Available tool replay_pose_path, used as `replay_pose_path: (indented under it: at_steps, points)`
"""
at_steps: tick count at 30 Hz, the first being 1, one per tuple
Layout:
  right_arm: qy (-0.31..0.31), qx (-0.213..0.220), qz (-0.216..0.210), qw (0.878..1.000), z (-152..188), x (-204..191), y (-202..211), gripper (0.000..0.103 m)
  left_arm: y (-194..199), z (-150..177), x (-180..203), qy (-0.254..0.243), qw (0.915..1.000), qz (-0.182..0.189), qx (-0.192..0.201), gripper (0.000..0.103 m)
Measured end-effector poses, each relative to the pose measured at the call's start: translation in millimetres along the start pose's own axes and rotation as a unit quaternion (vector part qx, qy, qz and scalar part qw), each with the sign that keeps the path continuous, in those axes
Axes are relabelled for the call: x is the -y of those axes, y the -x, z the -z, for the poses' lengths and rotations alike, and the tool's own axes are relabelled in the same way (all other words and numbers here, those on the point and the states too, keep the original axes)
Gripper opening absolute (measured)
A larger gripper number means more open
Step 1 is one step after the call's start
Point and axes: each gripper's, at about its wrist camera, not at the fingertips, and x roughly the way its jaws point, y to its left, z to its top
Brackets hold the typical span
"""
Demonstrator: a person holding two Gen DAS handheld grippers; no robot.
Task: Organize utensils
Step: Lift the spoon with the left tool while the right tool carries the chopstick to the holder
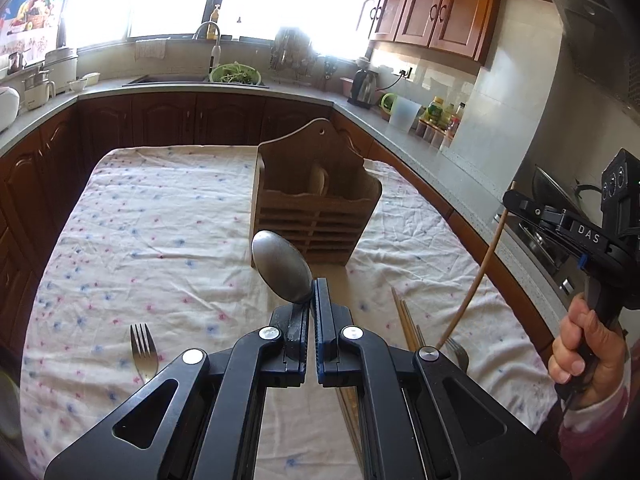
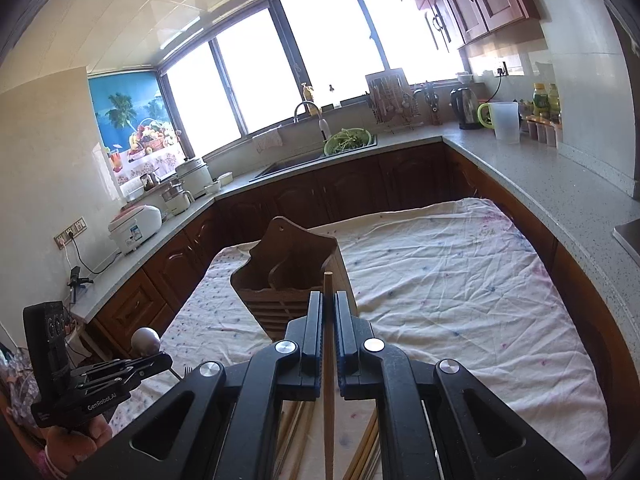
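My left gripper (image 1: 311, 294) is shut on a metal spoon (image 1: 282, 266), whose bowl sticks up in front of the wooden utensil holder (image 1: 316, 208). My right gripper (image 2: 329, 300) is shut on a single wooden chopstick (image 2: 328, 380), its tip rising just before the holder (image 2: 286, 276). In the left wrist view the right gripper (image 1: 516, 200) hangs at the right with that chopstick (image 1: 476, 276) slanting down. The left gripper (image 2: 160, 358) and its spoon (image 2: 146, 340) show at the lower left of the right wrist view. Both are lifted above the floral tablecloth (image 1: 160, 220).
A fork (image 1: 143, 350) lies on the cloth at the left, and more chopsticks (image 1: 404, 320) with another fork (image 1: 458, 350) lie at the right. Several chopsticks (image 2: 366, 452) rest under the right gripper. Kitchen counters (image 2: 532, 184) and cabinets surround the table.
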Motion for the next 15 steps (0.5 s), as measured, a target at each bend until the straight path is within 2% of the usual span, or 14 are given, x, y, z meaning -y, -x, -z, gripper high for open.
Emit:
replay_pose_path:
  at_steps: [8,15]
  points:
    - [0.003,0.028,-0.015,0.999,-23,-10,-2,0.005,10,-20,-1,-0.006,0.9996,0.001,0.027,0.002]
    - [-0.005,0.073,-0.029,0.997,-62,-16,-6,0.005,19,-64,0,-0.021,0.9968,-0.012,0.077,0.002]
